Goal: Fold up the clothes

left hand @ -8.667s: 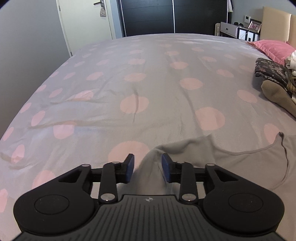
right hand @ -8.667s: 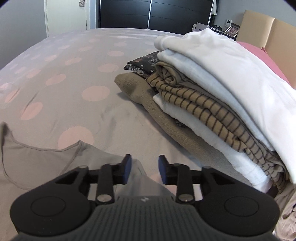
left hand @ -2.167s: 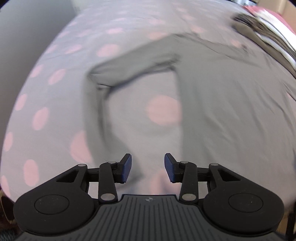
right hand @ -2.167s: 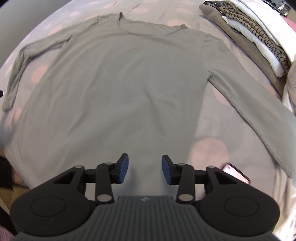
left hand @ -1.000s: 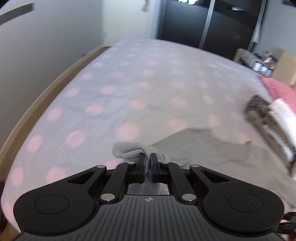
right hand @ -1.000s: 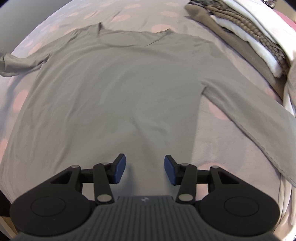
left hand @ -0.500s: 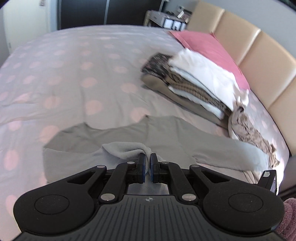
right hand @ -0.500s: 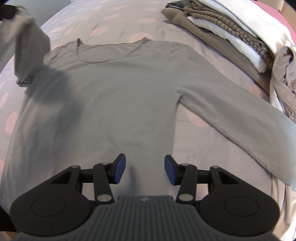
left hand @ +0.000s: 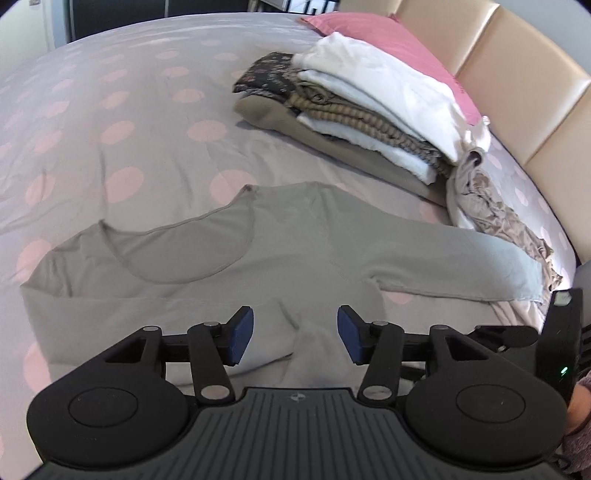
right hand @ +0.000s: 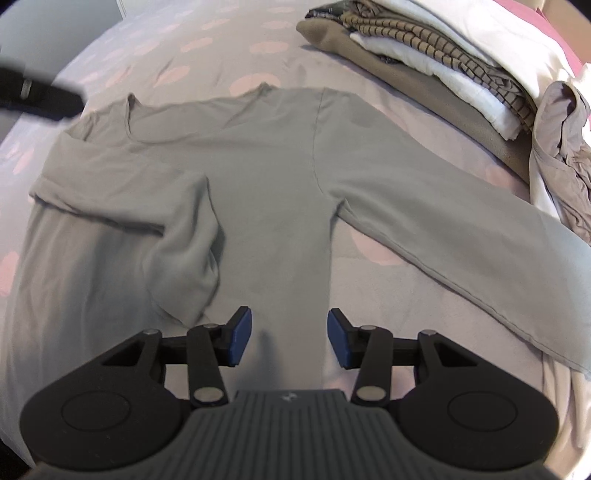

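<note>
1. Grey long-sleeved shirt (right hand: 266, 192) lies flat on the spotted bedspread (left hand: 122, 110), filling the middle of both frames, neckline toward the top of the frame.
2. One sleeve is folded in over the body; its cuff end (right hand: 188, 266) rests at centre left of the right wrist view. The other sleeve (right hand: 461, 240) stretches out to the right edge.
3. Left gripper (left hand: 295, 339) sits at the bottom centre of its frame with its blue pads wide apart, holding nothing. A soft ridge of the folded sleeve lies between and below the pads; contact cannot be told.
4. Right gripper (right hand: 289, 338) is at the bottom centre of its frame, pads equally wide apart and empty, poised over the shirt's lower body and pointing up toward the neckline.
5. A stack of folded clothes (left hand: 354, 107) sits in the upper right, well apart from the shirt, with a crumpled beige garment (left hand: 495, 206) just beside the outstretched sleeve.
6. A pink pillow (left hand: 369, 33) and a padded headboard (left hand: 517, 74) fill the upper right corner.
</note>
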A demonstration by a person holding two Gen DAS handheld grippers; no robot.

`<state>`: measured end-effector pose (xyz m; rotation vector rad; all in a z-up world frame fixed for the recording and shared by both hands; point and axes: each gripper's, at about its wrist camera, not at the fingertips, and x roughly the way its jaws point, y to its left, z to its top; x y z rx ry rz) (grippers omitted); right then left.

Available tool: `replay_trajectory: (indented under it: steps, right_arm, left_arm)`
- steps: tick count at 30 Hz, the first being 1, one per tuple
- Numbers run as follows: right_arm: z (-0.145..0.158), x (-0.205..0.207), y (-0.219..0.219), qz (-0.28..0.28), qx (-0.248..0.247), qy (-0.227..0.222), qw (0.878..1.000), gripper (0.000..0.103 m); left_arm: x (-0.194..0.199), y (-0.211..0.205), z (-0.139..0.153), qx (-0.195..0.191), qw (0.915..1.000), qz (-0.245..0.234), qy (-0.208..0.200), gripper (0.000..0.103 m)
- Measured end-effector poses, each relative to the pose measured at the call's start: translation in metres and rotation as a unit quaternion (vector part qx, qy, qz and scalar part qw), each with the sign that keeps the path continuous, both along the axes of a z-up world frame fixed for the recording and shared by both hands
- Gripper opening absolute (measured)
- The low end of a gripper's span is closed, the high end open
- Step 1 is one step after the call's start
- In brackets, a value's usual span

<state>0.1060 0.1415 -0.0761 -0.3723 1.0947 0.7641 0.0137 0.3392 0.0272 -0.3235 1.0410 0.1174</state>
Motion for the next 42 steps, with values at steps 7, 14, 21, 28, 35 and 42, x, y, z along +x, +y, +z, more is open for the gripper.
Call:
replay_trajectory:
  steps: [7,14,21,28,35,42]
  right_arm:
    - [0.003,-0.010,0.019,0.023,0.058,0.041,0.997,0.043]
    - [0.001,-0.056,0.050,0.122,0.055,-0.055,0.989,0.041]
    - [-0.020,-0.079,0.083,0.191,0.021,-0.114,0.975,0.041]
    - [-0.035,-0.080,0.090,0.202,-0.028,-0.150,0.967,0.015]
    - [0.024,-0.039,0.055,0.111,0.063,-0.103,0.987,0.013]
    - [0.034,0.035,0.009,-0.058,0.079,-0.074,0.992,0.003]
  left_arm:
    - [-0.064,0.043,-0.020,0.011,0.9963,0.080,0.028,0.048]
    - [-0.112,0.068,-0.052,0.018,0.9875,0.134,0.082,0.048]
    - [-0.124,0.082,-0.061,0.072,0.9822,0.142,0.100,0.047]
    - [-0.141,0.108,-0.071,0.094,0.9739,0.177,0.106,0.047]
    - [-0.145,0.108,-0.100,0.174,0.9686,0.134,0.116,0.047]
    - [-0.136,0.101,-0.107,0.186,0.9694,0.116,0.111,0.047]
